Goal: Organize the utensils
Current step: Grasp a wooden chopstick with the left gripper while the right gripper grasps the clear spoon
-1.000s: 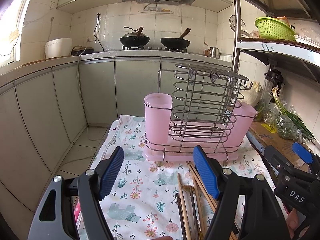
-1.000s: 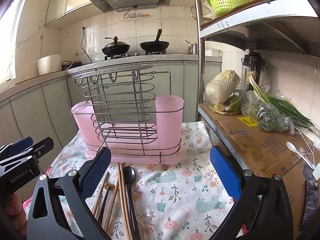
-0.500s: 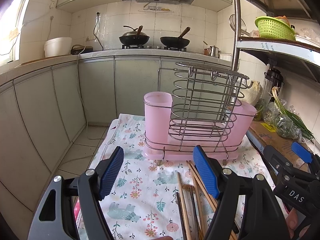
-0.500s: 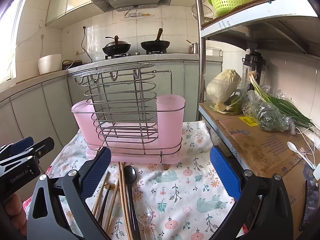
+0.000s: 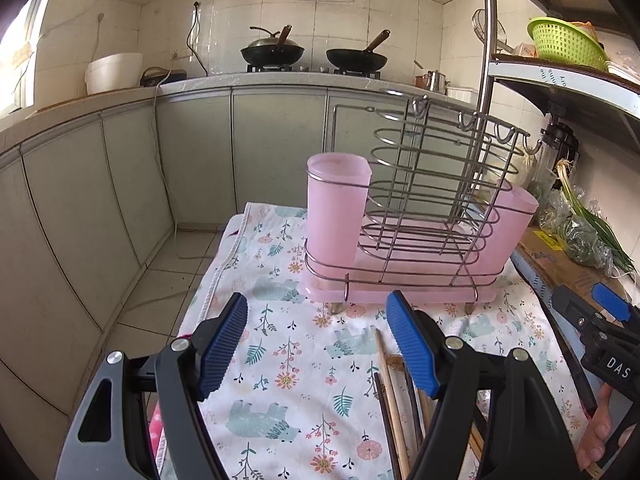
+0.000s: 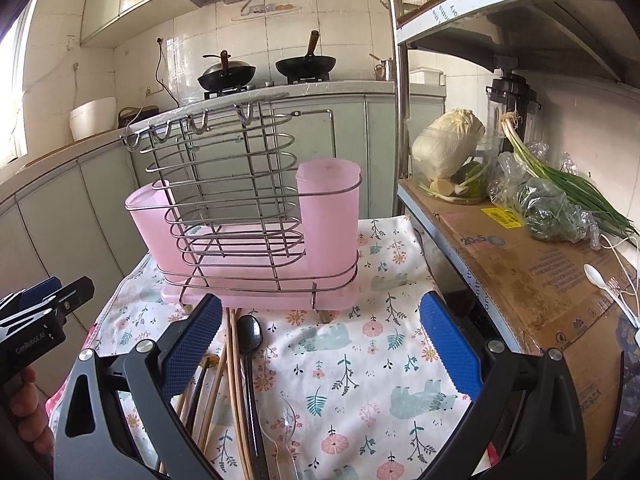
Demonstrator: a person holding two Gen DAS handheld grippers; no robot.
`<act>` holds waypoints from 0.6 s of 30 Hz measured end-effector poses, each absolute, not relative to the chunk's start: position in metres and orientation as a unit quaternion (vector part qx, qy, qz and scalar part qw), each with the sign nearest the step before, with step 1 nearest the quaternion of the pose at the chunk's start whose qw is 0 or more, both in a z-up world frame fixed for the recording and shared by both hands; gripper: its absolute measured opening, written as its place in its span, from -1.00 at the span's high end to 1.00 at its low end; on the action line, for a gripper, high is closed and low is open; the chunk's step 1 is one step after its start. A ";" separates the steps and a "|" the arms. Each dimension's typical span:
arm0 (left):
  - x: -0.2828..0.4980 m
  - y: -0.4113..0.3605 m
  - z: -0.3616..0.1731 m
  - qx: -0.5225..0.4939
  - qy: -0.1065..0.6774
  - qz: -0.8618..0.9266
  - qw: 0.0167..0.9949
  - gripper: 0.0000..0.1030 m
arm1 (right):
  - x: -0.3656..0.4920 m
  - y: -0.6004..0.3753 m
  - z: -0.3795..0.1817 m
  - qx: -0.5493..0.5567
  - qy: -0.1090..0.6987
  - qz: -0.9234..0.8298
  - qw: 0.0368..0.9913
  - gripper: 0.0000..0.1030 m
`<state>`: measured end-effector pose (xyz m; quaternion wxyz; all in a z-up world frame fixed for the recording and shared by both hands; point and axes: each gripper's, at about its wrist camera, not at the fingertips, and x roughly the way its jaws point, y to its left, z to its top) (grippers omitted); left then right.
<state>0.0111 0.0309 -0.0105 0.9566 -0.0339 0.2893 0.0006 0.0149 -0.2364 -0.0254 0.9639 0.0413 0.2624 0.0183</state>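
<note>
Barely shifted since a second ago: both views hold almost the same framing, with the rack sitting a touch lower in the left view and a touch higher in the right one. Left hand-held gripper spread wide and empty, hovering above the flowered cloth on the worktop, nothing between its blue pads. Right hand-held gripper likewise wide apart and holding nothing. Utensils lying loose on the cloth just below and ahead of both: chopsticks bunched under the right gripper's left pad, a dark spoon beside them, a clear spoon nearer the camera and hard to make out against the print. Same chopsticks visible in the left view, tucked under that gripper's right pad. Wire rack with its pink cups straight ahead, one cup towards the right side of the right gripper's view, standing on thin wire feet over a pink tray. Nothing picked up yet, so likely the very start of a pick. Risks, as a judgement: closing on the bundle could catch several chopsticks at once or scissor them apart and send some rolling off the cloth; could also pinch the soft cloth and drag the rack with it; thin, slick spoon handle likely to slip or pivot in flat pads; clear spoon easy to miss altogether; with both grippers close over one pile, some chance of a clash; a nudge against the light rack might tip it.
</note>
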 end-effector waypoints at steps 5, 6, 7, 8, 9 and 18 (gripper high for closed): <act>0.022 0.039 -0.025 -0.047 0.324 -0.019 0.945 -0.38 | 0.024 -0.243 -0.037 0.061 0.293 0.032 0.954 -0.83; 0.024 0.039 -0.027 -0.046 0.330 -0.022 0.943 -0.37 | 0.024 -0.243 -0.037 0.061 0.293 0.032 0.954 -0.80; 0.025 0.039 -0.030 -0.044 0.335 -0.025 0.941 -0.36 | 0.026 -0.243 -0.039 0.061 0.300 0.035 0.951 -0.75; 0.027 0.039 -0.033 -0.044 0.341 -0.032 0.939 -0.35 | 0.028 -0.243 -0.041 0.062 0.308 0.037 0.949 -0.70; 0.028 0.039 -0.036 -0.045 0.349 -0.038 0.935 -0.35 | 0.029 -0.243 -0.043 0.062 0.313 0.039 0.947 -0.67; 0.052 0.031 -0.064 -0.065 0.425 -0.090 0.899 0.06 | 0.043 -0.252 -0.066 0.075 0.373 0.067 0.922 -0.25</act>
